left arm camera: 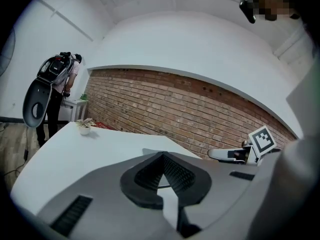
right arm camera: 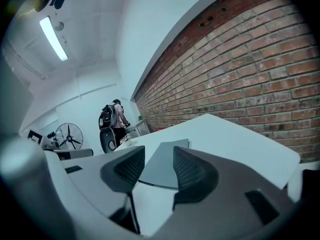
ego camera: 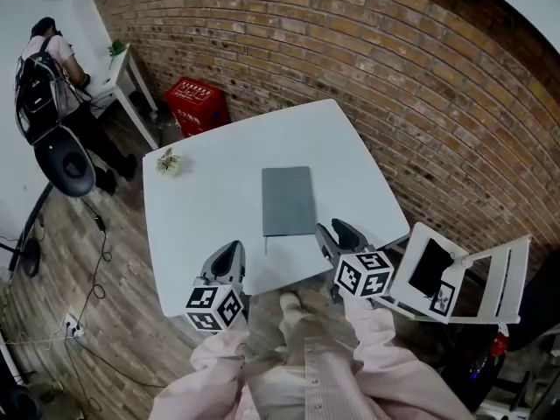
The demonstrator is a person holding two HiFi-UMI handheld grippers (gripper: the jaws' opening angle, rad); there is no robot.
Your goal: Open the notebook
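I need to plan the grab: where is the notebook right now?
Head view: the notebook lies closed near the middle of the white table, its near right corner close beside the right gripper.

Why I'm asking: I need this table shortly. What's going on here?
A person holds tongs in each hand at a white table, set to open a grey notebook. The notebook lies flat and closed. The right tongs are open, close to its near right corner but not gripping it. The left tongs are shut and empty, off to its left.
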